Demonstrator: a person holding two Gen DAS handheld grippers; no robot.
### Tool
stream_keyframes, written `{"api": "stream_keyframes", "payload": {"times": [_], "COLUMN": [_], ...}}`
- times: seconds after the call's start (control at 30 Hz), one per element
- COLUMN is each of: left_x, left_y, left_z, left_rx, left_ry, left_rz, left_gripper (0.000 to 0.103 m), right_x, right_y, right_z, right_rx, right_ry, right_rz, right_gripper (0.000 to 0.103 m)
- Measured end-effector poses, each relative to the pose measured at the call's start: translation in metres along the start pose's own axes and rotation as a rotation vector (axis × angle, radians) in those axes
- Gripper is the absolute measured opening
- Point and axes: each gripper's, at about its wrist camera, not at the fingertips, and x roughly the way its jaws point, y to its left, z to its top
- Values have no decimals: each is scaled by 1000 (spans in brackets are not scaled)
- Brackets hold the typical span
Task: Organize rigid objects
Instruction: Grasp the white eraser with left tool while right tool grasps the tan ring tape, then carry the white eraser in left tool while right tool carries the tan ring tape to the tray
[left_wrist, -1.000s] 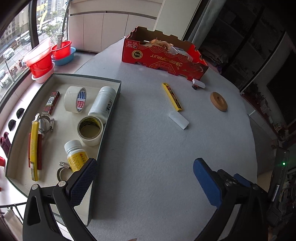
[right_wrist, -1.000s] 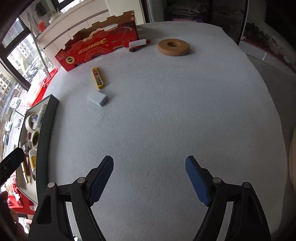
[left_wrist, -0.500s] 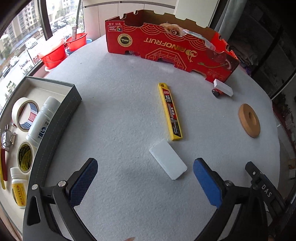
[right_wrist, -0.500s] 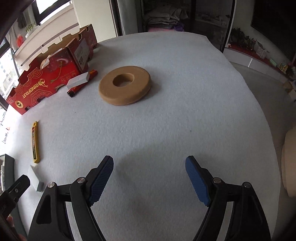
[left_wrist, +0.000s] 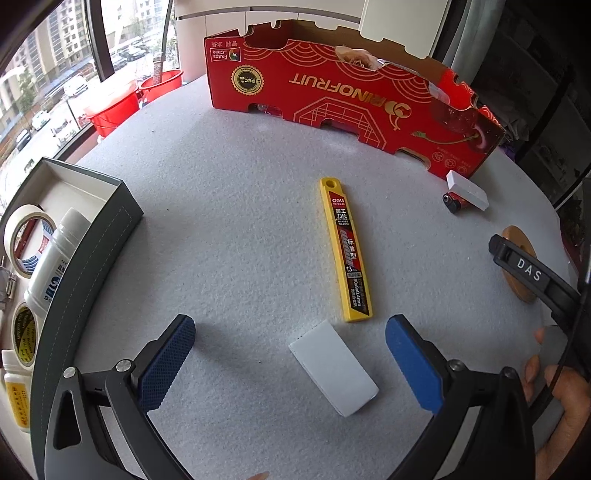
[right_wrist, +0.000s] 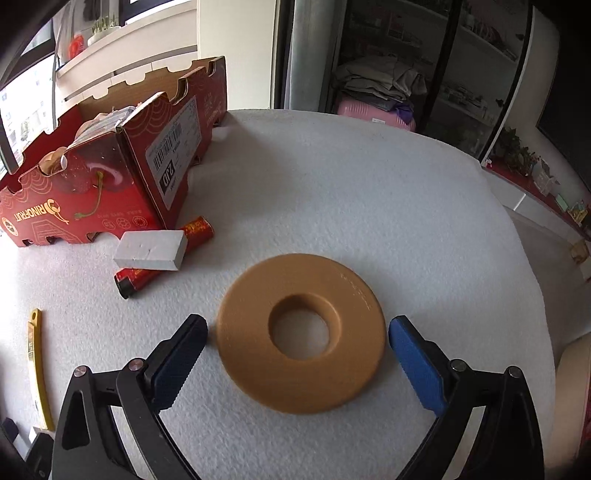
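A tan ring-shaped disc (right_wrist: 301, 332) lies flat on the grey table, between the fingers of my right gripper (right_wrist: 295, 354). Its jaws are opening and the pads stand just clear of the disc's rim on both sides. In the left wrist view a white flat block (left_wrist: 334, 373) lies between the wide-apart fingers of my left gripper (left_wrist: 290, 363), touching neither. A yellow blade case (left_wrist: 345, 249) lies just beyond it. The disc (left_wrist: 519, 269) shows at the right edge, partly behind the right gripper's arm.
A grey tray (left_wrist: 85, 254) at the left holds tape rolls, bottles and tools. A red cardboard box (left_wrist: 351, 103) stands at the back. A white block (right_wrist: 149, 251) rests on a red tube (right_wrist: 162, 258) near the box. A hand (left_wrist: 557, 391) shows at the right.
Both grippers have moved forward and down. The left now straddles the white block, the right now straddles the tan disc, and the right jaws have spread wider.
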Motion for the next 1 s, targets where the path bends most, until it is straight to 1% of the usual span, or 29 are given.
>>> {"api": "stream_keyframes", "payload": {"times": [0.03,0.07,0.13,0.2,0.23,0.3,0.4,0.47,0.5,0.53,0.57,0.6,0.63,0.67,0.7,0.77,0.87,0.93,1.0], "left_x": [0,0,1,3,2,0,-2,-4,-6,-10,-15,-19,-24,-27,-30,-36,-48,-61,-70], "left_y": [0,0,-3,-9,-8,-8,-7,-9,-10,-11,-12,-15,-16,-16,-14,-8,9,22,37], "left_z": [0,-1,-4,-8,-10,-13,-13,-14,-17,-19,-22,-26,-30,-33,-35,-45,-68,-90,-105], "left_rx": [4,9,34,82,77,73,72,117,149,181,217,260,301,331,351,394,448,458,445], "left_ry": [-3,-7,-12,-24,-36,-55,-44,-29,-31,-39,-45,-49,-49,-41,-28,-5,14,17,31], "left_rz": [2,5,27,59,53,54,54,30,14,-4,-27,-54,-88,-117,-135,-177,-212,-222,-242], "left_gripper": [103,103,103,103,103,103,103,102,97,87,80,62,36,30,26,26,25,25,25], "right_x": [-1,-2,-5,-13,-18,-34,-69,-95,-108,-121,-133,-143,-154,-162,-170,-186,-204,-214,-221], "right_y": [2,4,6,6,4,-3,-10,-15,-18,-20,-22,-23,-23,-23,-23,-20,-14,-10,-7], "right_z": [0,0,-4,-13,-20,-36,-66,-86,-96,-104,-113,-121,-130,-138,-146,-162,-188,-206,-222], "right_rx": [3,4,3,20,35,69,90,108,119,129,139,145,148,154,159,164,160,164,170], "right_ry": [-4,0,4,17,30,46,42,28,24,19,14,11,9,12,17,18,25,34,47], "right_rz": [10,17,-2,-1,6,48,96,118,132,145,156,164,170,177,185,185,177,176,175], "right_gripper": [94,88,87,87,87,87,87,87,88,88,88,88,88,88,87,87,87,87,87]}}
